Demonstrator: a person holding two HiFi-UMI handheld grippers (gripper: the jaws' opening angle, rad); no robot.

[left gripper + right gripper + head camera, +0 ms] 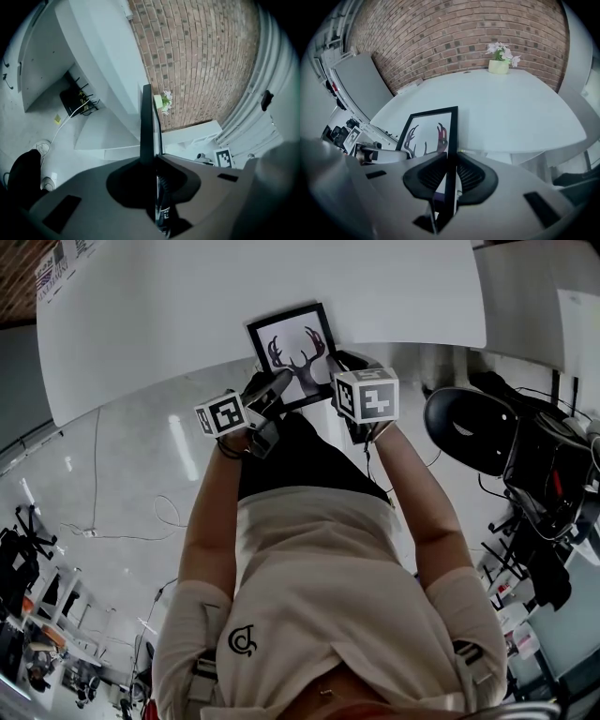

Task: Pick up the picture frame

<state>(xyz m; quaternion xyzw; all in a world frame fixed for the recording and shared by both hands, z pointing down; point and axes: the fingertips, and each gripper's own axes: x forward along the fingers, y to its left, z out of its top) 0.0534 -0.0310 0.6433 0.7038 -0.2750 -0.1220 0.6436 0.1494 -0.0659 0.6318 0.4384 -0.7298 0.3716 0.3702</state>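
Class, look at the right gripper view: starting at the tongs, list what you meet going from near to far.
right tongs → frame → table → flower pot → brick wall

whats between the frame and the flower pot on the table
Nothing. Only bare white table runs from the frame to the flower pot. The right gripper view shows this.
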